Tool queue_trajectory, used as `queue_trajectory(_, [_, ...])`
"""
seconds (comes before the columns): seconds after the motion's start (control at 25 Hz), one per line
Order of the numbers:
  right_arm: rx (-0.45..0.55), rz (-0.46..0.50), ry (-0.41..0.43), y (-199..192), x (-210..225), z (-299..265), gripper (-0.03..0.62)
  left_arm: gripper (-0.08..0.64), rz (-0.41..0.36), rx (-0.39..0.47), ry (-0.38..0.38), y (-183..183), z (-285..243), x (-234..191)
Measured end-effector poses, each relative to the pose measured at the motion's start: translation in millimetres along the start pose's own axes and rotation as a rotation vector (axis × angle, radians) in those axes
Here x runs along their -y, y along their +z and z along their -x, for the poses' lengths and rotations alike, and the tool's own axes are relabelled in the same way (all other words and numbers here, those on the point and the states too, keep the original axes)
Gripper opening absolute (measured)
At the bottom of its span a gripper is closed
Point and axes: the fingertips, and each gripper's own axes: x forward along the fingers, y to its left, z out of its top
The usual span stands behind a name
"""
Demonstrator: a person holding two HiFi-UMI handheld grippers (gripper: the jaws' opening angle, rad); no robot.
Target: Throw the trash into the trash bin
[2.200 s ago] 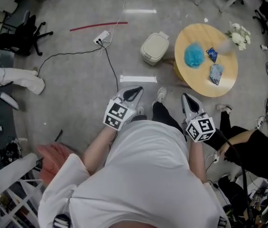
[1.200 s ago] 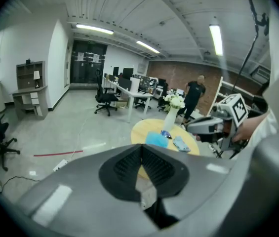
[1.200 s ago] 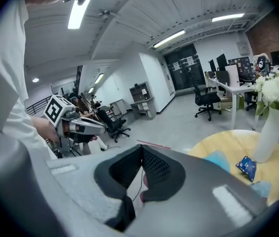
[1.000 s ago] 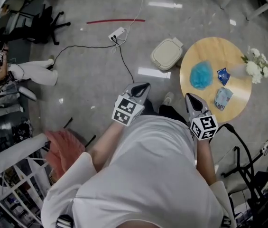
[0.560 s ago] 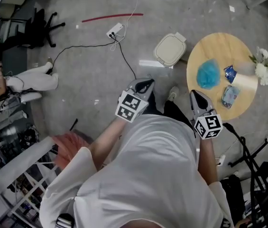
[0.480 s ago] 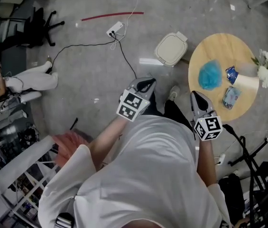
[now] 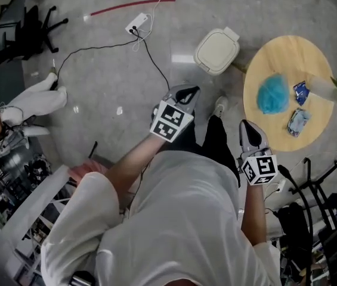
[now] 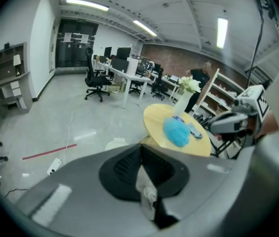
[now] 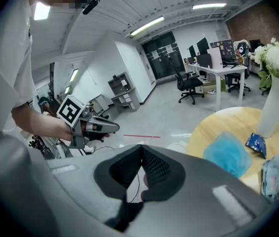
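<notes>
Head view: trash (image 7: 272, 94) beyond right tongs (image 7: 247, 126), untouched

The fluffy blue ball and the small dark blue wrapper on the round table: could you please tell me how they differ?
The fluffy blue ball is far larger than the small dark blue wrapper. The ball is turquoise, rounded and fuzzy; the wrapper is darker, flat and angular. The wrapper lies by the white vase; the ball lies farther from it. Both rest on the round table.
</notes>
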Motion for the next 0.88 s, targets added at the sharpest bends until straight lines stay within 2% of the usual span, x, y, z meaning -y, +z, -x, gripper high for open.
queue_trajectory(0.52, [-0.036,-0.048,-0.045,-25,32,-42,0.0,0.005,0.023,-0.042,-0.01,-43,-68,-37])
queue_trajectory(0.88, [-0.054,-0.11,-0.064,-64,55,-76,-0.001,0.005,-0.029,-0.104,-0.007,-91,-131,-71])
